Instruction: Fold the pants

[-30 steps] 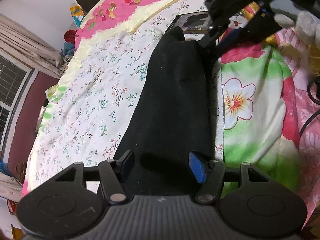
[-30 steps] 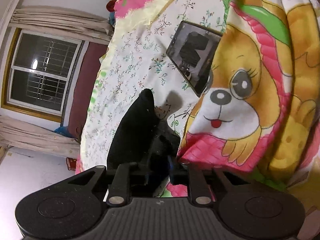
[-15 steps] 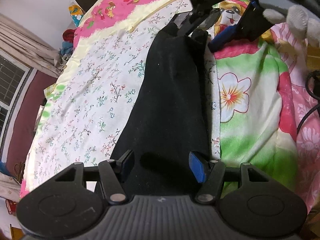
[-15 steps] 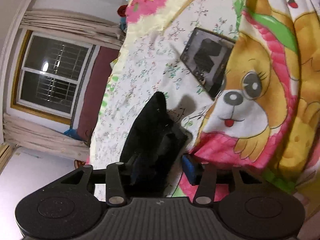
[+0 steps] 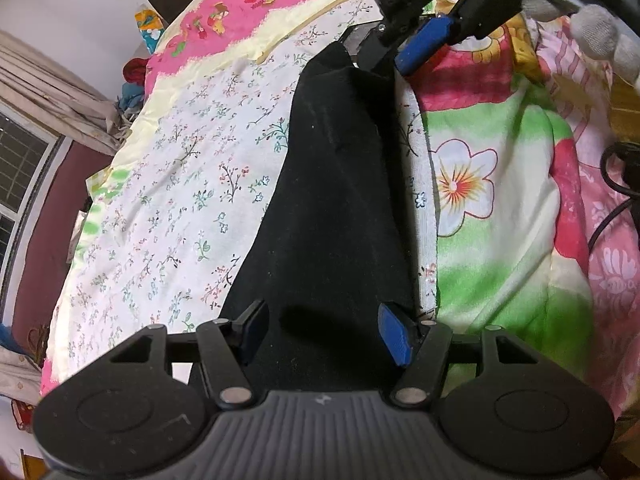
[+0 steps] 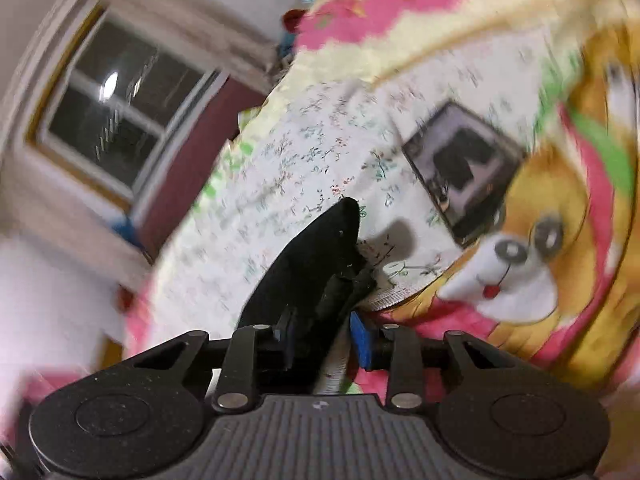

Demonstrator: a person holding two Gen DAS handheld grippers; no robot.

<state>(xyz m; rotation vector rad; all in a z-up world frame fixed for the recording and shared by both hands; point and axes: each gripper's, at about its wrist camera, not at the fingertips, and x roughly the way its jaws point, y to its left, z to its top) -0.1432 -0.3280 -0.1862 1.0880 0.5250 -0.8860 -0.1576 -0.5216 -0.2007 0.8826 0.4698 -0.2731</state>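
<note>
Black pants (image 5: pixel 332 184) lie lengthwise as a long strip on the floral sheet (image 5: pixel 180 200). My left gripper (image 5: pixel 324 330) hovers over their near end, open, its pads wide apart above the cloth. At the far end a gloved hand (image 5: pixel 592 32) holds my right gripper (image 5: pixel 396 50). In the blurred right wrist view the right gripper (image 6: pixel 324 340) has a bunched corner of the pants (image 6: pixel 308 264) between its jaws. Those jaws are closing. A sliver of pale sheet still shows beside the blue pad.
A dark-screened tablet (image 6: pixel 460 184) lies on the sheet just beyond the pants' far tip. A cartoon-dog quilt (image 6: pixel 532 264) and a green flowered quilt (image 5: pixel 500 200) are heaped along the right. A black cable (image 5: pixel 616 184) hangs at the right edge. A window (image 6: pixel 112 120) is at the left.
The right gripper let its tight pinch on the pants' far corner go, rose and rolled, and its jaws have narrowed again around the cloth. The left gripper has kept still.
</note>
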